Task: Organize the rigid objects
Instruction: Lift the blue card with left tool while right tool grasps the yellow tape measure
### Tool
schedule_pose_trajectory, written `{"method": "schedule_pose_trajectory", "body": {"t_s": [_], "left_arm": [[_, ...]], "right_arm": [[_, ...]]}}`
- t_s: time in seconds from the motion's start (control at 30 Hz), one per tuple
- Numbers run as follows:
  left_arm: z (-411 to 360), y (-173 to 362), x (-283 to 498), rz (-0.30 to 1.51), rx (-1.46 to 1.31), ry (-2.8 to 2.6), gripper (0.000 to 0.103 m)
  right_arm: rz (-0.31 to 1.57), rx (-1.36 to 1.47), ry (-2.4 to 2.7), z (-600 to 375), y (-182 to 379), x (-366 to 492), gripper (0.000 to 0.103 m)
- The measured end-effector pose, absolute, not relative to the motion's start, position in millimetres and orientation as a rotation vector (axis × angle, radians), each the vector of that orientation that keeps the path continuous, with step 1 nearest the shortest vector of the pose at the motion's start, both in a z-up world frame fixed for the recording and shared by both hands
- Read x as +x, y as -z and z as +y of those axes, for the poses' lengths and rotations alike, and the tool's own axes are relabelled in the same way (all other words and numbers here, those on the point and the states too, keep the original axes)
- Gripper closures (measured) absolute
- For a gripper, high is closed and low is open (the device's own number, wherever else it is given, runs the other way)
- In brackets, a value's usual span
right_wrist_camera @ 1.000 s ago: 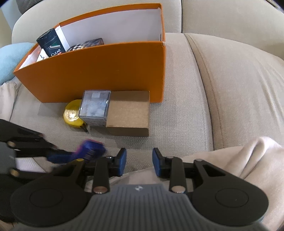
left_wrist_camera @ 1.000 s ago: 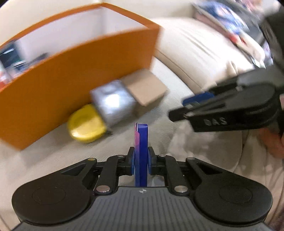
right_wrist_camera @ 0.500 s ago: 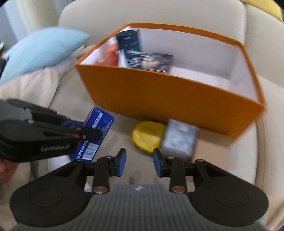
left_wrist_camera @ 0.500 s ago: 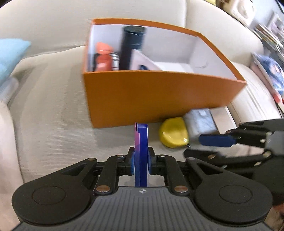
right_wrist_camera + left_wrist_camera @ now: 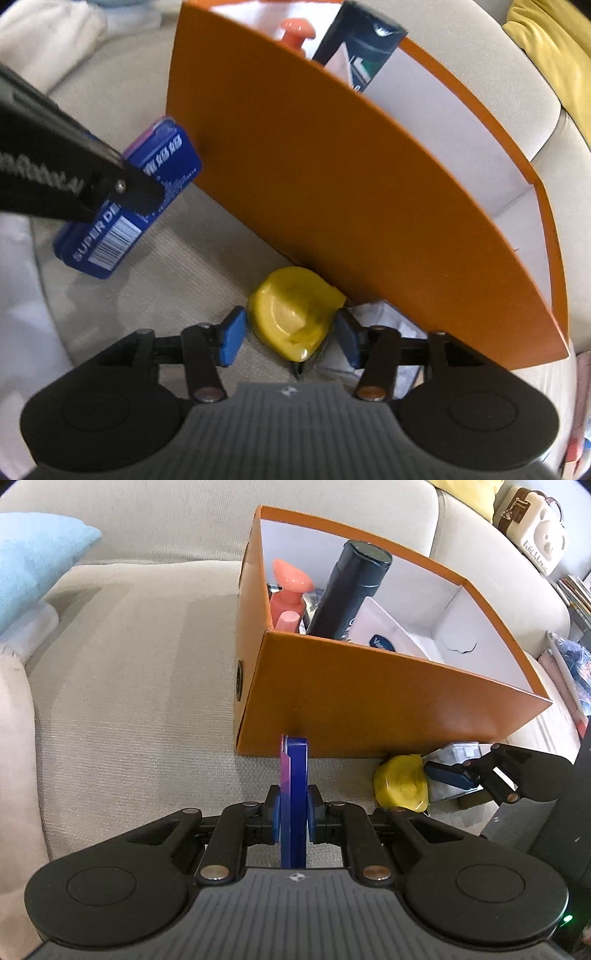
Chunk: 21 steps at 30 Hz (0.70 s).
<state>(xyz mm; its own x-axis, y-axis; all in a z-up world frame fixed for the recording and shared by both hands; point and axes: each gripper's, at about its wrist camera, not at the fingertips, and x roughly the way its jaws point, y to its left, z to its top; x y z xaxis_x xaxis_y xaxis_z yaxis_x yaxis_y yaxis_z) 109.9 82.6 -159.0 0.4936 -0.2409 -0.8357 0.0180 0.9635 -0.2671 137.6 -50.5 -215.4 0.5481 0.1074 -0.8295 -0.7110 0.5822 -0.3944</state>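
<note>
Beige fabric sofa [image 5: 129,686], light-blue cushion [image 5: 33,554], yellow pillow [image 5: 554,44] behind.

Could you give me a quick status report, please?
Left gripper shut on blue tin. Right gripper opening, straddling yellow tape measure, not gripping. Orange box close behind.

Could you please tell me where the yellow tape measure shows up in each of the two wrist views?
Left wrist: yellow tape measure at lower right, beside the right gripper.
Right wrist: tape measure at bottom centre, between the open fingers.
Shared landmark: orange box just behind it.
</note>
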Motion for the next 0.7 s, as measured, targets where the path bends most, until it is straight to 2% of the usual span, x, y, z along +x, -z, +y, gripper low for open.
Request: {"method": "schedule_pose_trajectory", "body": {"t_s": [0.3,0.33,0.37,0.43,0.7], "left_arm": [[79,159,110,1.046,-0.229,0.171,0.088],[78,160,109,1.047,-0.228,0.171,0.088],[78,160,108,1.049,-0.228,0.172,0.088],[77,160,107,1.053,-0.23,0.177,0.088],[78,163,106,1.061,-0.262,0.189,0.088]], "right_arm": [[0.887,-0.737,-0.554,-57,207,145,0.052],[0.893,-0.723,-0.557,-59,204,144,0.057],[0.891,-0.709,-0.571,-60,199,142,0.071],[0.853,-0.71,-0.598,-59,187,134,0.075],[0.977,-0.424,-0.733,-73,161,137,0.08]]}}
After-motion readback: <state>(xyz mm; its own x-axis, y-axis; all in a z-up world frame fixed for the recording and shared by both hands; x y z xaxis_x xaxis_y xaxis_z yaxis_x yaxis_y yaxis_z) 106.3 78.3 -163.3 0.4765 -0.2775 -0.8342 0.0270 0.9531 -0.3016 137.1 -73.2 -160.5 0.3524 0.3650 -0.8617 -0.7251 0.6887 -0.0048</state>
